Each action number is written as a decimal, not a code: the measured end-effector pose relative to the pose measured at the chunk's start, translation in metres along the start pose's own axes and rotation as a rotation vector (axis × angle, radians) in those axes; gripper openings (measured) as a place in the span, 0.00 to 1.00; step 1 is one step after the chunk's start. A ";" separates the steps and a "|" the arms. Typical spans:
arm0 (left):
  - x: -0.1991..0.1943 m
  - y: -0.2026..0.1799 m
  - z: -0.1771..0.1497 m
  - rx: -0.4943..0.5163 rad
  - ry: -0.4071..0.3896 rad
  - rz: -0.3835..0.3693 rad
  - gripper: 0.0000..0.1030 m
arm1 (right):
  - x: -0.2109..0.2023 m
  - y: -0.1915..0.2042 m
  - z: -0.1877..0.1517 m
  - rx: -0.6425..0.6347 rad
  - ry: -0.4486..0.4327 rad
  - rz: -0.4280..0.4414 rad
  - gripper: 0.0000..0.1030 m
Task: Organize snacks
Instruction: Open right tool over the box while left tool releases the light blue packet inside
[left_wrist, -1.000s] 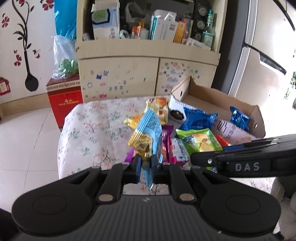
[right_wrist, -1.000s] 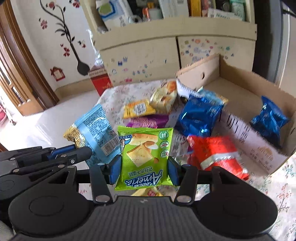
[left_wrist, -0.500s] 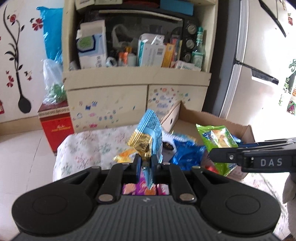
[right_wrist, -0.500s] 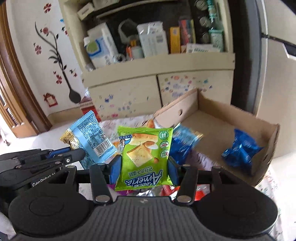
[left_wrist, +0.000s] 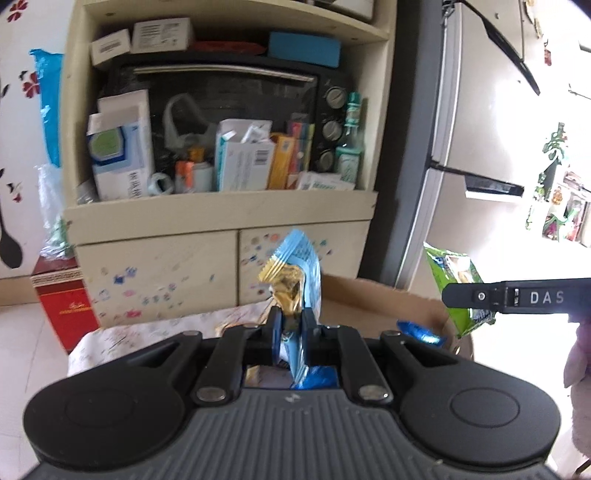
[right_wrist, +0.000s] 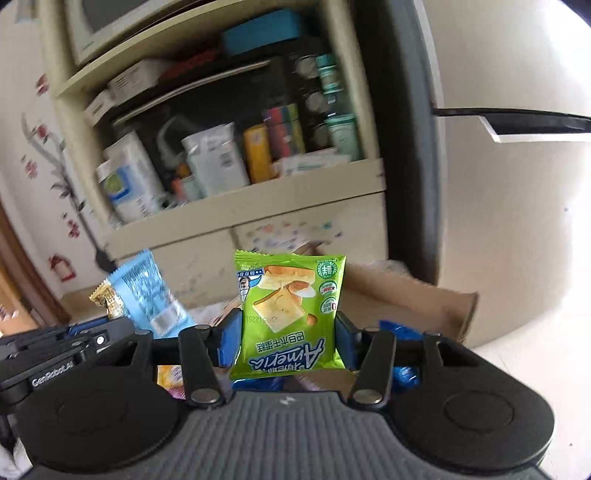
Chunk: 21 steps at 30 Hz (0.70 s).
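The left hand-held gripper (left_wrist: 291, 326) pinches a light-blue snack packet (left_wrist: 301, 266) and a gold wrapper (left_wrist: 284, 282) above the cardboard box (left_wrist: 373, 299); beside it, the right hand-held gripper (right_wrist: 286, 339) clamps a green biscuit packet (right_wrist: 290, 314).

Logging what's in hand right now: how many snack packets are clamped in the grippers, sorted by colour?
Light blue packet, left gripper: 1
Gold packet, left gripper: 1
Green packet, right gripper: 1
Total: 3
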<state>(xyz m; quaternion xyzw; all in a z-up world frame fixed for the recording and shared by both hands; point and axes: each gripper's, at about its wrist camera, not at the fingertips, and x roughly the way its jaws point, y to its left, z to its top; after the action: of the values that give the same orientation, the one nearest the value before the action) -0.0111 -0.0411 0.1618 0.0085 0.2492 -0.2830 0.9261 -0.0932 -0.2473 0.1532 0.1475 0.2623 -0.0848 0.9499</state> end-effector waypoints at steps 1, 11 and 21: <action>0.005 -0.003 0.003 0.000 -0.001 -0.010 0.09 | 0.002 -0.005 0.002 0.018 -0.004 -0.004 0.57; 0.078 -0.030 0.019 0.056 0.047 -0.077 0.09 | 0.037 -0.032 0.008 0.100 0.041 -0.082 0.57; 0.147 -0.034 0.031 0.005 0.161 -0.114 0.22 | 0.068 -0.041 0.006 0.202 0.080 -0.111 0.67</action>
<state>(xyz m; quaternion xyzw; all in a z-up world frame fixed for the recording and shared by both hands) 0.0905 -0.1515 0.1246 0.0193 0.3222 -0.3341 0.8855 -0.0422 -0.2938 0.1126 0.2310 0.2978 -0.1573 0.9128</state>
